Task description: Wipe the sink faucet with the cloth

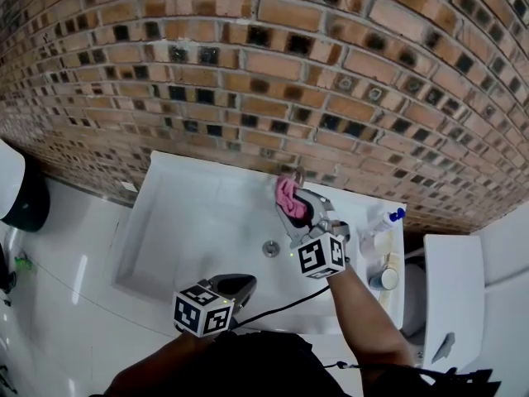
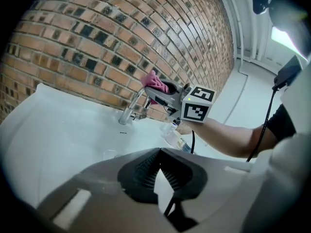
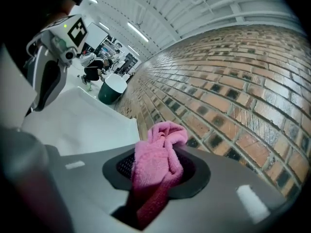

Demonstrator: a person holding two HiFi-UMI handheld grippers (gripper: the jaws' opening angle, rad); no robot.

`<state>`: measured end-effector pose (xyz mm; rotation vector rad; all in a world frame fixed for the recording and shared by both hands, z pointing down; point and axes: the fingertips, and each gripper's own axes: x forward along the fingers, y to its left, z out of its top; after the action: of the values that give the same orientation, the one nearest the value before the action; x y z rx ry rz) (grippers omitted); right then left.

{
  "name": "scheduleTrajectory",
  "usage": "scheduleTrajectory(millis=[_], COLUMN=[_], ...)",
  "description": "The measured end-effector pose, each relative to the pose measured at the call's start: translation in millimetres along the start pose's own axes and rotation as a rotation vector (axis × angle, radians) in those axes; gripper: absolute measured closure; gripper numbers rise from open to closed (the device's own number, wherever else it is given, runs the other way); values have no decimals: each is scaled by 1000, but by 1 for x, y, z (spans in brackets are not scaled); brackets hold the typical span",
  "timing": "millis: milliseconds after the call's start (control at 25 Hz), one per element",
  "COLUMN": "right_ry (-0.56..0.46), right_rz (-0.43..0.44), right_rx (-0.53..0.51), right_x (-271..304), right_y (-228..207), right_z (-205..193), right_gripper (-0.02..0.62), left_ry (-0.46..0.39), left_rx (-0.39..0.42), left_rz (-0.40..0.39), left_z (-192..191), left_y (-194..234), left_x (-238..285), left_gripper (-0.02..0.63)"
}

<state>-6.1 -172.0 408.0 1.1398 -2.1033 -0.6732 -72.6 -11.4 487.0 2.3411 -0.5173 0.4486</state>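
A brick wall (image 1: 289, 73) backs the white sink (image 1: 190, 222), and small bottles (image 1: 382, 226) stand on the sink's right ledge. The left gripper (image 2: 159, 153) hangs over the near rim, its jaws closed together on nothing. At the far side, the right gripper (image 1: 296, 209) has its jaws clamped on the cloth (image 3: 158, 164). The cloth is pink, fluffy and bunched, and sits at the top of the chrome faucet (image 2: 130, 111).
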Motion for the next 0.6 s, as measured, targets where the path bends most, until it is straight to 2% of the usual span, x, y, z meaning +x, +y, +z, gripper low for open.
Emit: scheduleTrajectory(millis=[280,600], right_ry=[7,45], right_rz=[-20,19], right_rx=[-45,-99], right_x=[-1,0], right_y=[19,52], right_z=[-2,-12], right_gripper=[472,472], left_ry=[10,24], left_rx=[11,31], left_rz=[-11,-18], left_z=[-3,-7], left_y=[3,7], left_x=[-9,-20], left_gripper=[603,603])
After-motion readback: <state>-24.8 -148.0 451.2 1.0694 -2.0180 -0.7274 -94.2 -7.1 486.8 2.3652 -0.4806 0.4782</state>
